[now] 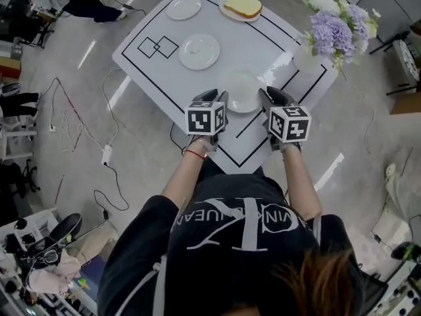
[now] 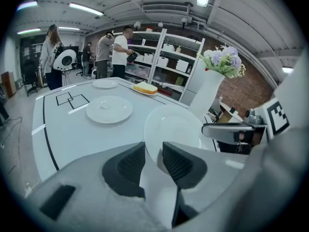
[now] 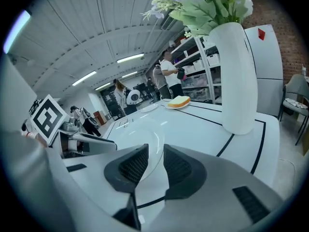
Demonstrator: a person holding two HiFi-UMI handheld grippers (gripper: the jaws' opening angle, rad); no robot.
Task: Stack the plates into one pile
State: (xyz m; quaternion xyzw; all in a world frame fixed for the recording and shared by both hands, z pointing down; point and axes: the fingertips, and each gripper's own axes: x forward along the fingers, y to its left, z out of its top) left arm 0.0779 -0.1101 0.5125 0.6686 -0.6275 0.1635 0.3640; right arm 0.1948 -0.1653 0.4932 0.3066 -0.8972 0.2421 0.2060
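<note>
Two grippers share one plate (image 1: 241, 92). Head view: it is over the table's (image 1: 270, 41) near corner, with the left gripper (image 1: 220, 101) and right gripper (image 1: 266, 99) at opposite rims. Judged stiff, glossy, slippery and breakable, so the rim is the hold. Left gripper view: jaws narrow, pads clamped on the rim. Right gripper view: same, rim pinched.
</note>
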